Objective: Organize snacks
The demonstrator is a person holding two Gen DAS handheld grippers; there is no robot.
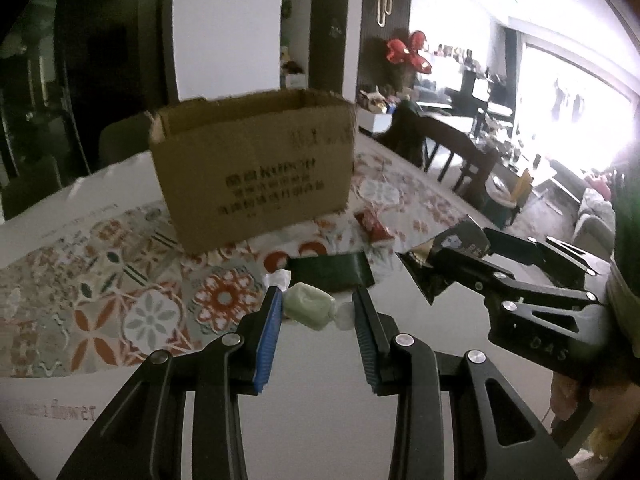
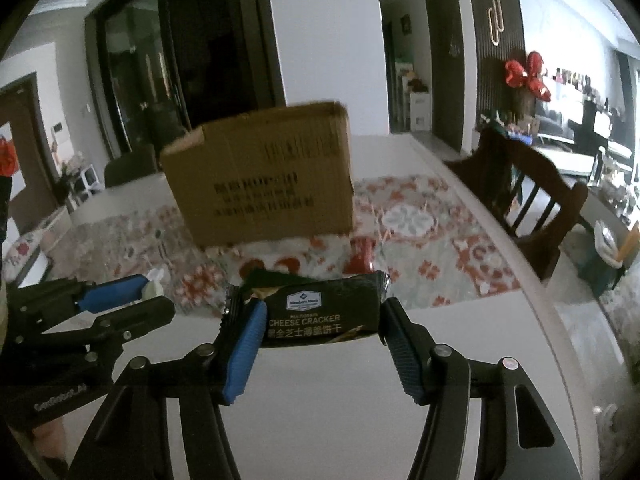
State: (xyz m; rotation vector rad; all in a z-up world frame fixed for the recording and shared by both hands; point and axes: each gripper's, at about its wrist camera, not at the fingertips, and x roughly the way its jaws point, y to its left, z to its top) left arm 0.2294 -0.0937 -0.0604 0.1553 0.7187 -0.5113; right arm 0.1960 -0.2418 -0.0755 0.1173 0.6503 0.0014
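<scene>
My left gripper (image 1: 316,300) is shut on a pale green wrapped candy (image 1: 308,306), held above the table. To its right my right gripper (image 1: 432,264) pinches a black cheese cracker packet (image 1: 452,244). In the right wrist view that packet (image 2: 324,312) lies crosswise between the pads of the right gripper (image 2: 320,320), lifted off the table. The left gripper (image 2: 132,296) shows at the left there with the candy (image 2: 154,286). An open cardboard box (image 1: 252,168) (image 2: 264,176) stands ahead of both. A red snack packet (image 1: 374,228) (image 2: 362,256) and a dark green packet (image 1: 328,272) (image 2: 264,276) lie before it.
A floral patterned cloth (image 1: 120,280) covers the far part of the white table (image 2: 320,420). A dark wooden chair (image 1: 452,152) (image 2: 528,188) stands at the table's right edge. A person's sleeve and hand show at the far right in the left wrist view.
</scene>
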